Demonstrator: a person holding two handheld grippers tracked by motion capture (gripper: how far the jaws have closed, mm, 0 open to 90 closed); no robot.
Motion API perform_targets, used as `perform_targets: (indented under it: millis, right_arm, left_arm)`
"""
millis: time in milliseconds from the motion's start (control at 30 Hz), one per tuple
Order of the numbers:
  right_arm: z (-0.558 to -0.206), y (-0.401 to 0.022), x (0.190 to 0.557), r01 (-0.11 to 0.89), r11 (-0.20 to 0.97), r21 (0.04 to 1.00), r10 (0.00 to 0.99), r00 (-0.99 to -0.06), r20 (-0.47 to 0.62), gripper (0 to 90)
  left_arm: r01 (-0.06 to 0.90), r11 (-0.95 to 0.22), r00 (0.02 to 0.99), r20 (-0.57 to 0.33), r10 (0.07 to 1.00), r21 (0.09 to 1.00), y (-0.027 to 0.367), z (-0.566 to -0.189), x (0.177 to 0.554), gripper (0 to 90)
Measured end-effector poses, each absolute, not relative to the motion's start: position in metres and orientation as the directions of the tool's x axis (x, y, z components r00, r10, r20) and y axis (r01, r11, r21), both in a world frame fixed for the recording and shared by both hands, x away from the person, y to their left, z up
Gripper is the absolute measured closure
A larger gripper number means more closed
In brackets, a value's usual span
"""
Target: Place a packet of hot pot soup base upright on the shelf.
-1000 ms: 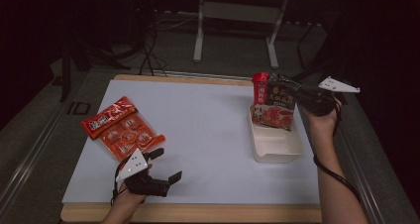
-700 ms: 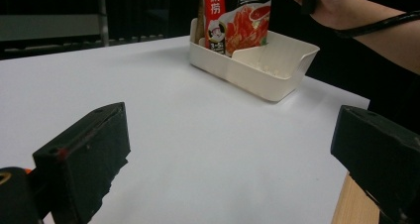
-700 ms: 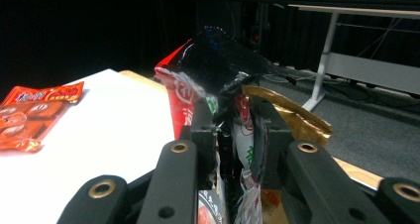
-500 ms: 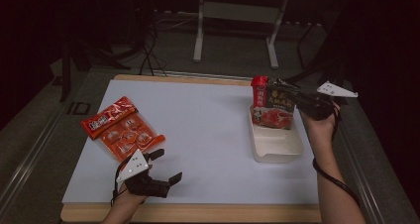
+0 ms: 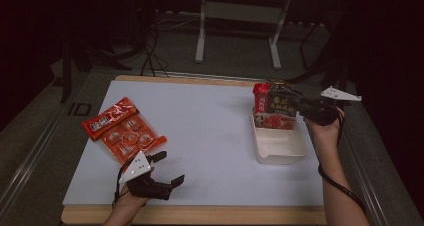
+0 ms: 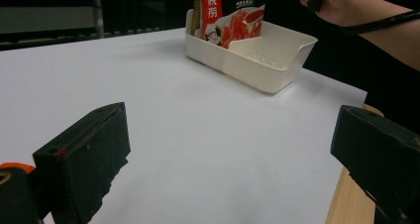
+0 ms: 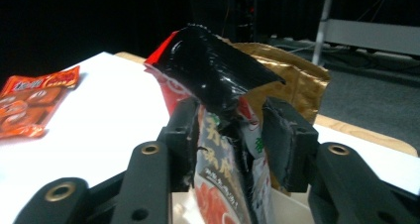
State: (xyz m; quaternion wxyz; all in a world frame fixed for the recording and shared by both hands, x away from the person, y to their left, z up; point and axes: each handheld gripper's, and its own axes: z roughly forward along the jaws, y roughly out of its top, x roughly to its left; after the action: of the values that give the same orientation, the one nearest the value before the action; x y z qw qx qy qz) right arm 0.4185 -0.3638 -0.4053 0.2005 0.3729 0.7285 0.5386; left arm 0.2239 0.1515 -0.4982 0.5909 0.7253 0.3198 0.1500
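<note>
Two grippers are at work over my big white sheet (image 5: 200,136), which covers most of the wooden table (image 5: 200,216). Largest on it after that is the cream tray (image 5: 280,148), sitting toward the right side; from the left gripper view the tray (image 6: 267,60) has a divider wall, and the near compartment is bare while the far one holds the foot of a packet.

That red-and-black sauce packet (image 5: 274,108) stands upright at the tray's far end, and my right gripper (image 5: 302,105) is clenched on its upper part. In the right gripper view the packet (image 7: 218,115) is pinched between the two jaws, its black top crumpled and bent over above them. A gold packet (image 7: 292,80) sits just behind it (whether it is also caught in the jaws I cannot quite tell from this angle).

Over on the left side of the sheet lies the flat orange snack bag (image 5: 122,131), well apart from the tray.

My left gripper (image 5: 167,168) rests near the front edge, just beside the orange bag's near corner, jaws spread wide and holding nothing; in its own view the white sheet (image 6: 198,135) shows between them.
</note>
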Motion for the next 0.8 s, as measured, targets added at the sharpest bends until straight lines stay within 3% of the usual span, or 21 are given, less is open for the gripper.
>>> perform_targets:
  millis: [333,600,800]
  right_arm:
    - [-0.381,-0.369,0.403,0.277,0.106,0.955,0.758,-0.644,0.103,47.0]
    - [-0.354,-0.360,0.386,0.240,0.122,0.963,0.738,-0.671,0.073,45.9]
    - [-0.346,-0.347,0.375,0.231,0.133,0.964,0.713,-0.698,0.069,37.2]
  left_arm:
    - [0.288,-0.115,0.753,-0.150,0.641,0.951,0.151,-0.501,0.226,2.5]
    - [0.270,-0.150,0.762,-0.116,0.637,0.951,0.150,-0.502,0.224,3.5]
    - [0.285,-0.119,0.758,-0.148,0.636,0.951,0.151,-0.497,0.223,6.3]
